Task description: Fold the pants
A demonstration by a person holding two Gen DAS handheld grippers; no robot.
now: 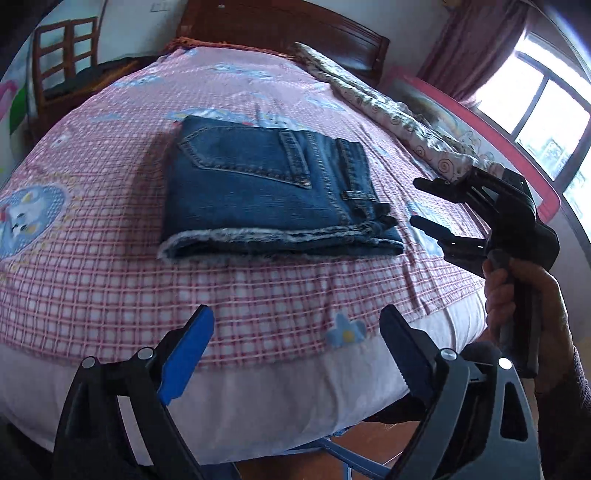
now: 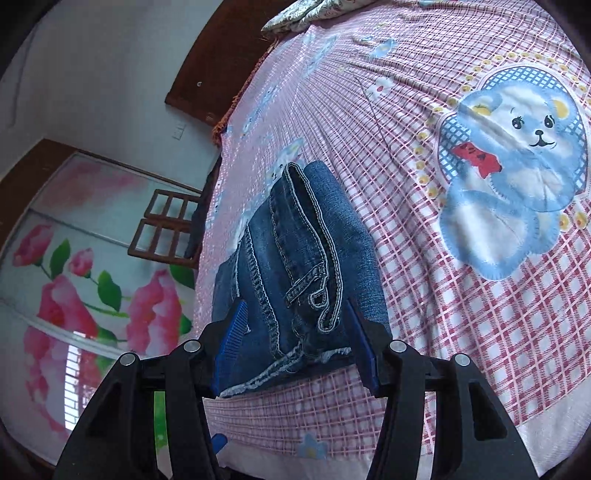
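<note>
Folded blue jeans (image 1: pixel 269 195) lie as a flat rectangular stack on the pink checked bedspread (image 1: pixel 92 258), back pocket up, frayed hems toward me. My left gripper (image 1: pixel 295 332) is open and empty, held back over the bed's near edge, well short of the jeans. My right gripper (image 1: pixel 415 201) is open just right of the stack's waistband end, apart from it. In the right wrist view the jeans (image 2: pixel 295 266) lie straight ahead, and the open right gripper (image 2: pixel 295 339) frames their near end without gripping.
A rolled patterned quilt (image 1: pixel 388 107) lies along the bed's far right side. A wooden headboard (image 1: pixel 288 26) stands at the back, a wooden chair (image 1: pixel 62 55) at the left, a window (image 1: pixel 546 122) at the right. A bear print (image 2: pixel 517 166) marks the bedspread.
</note>
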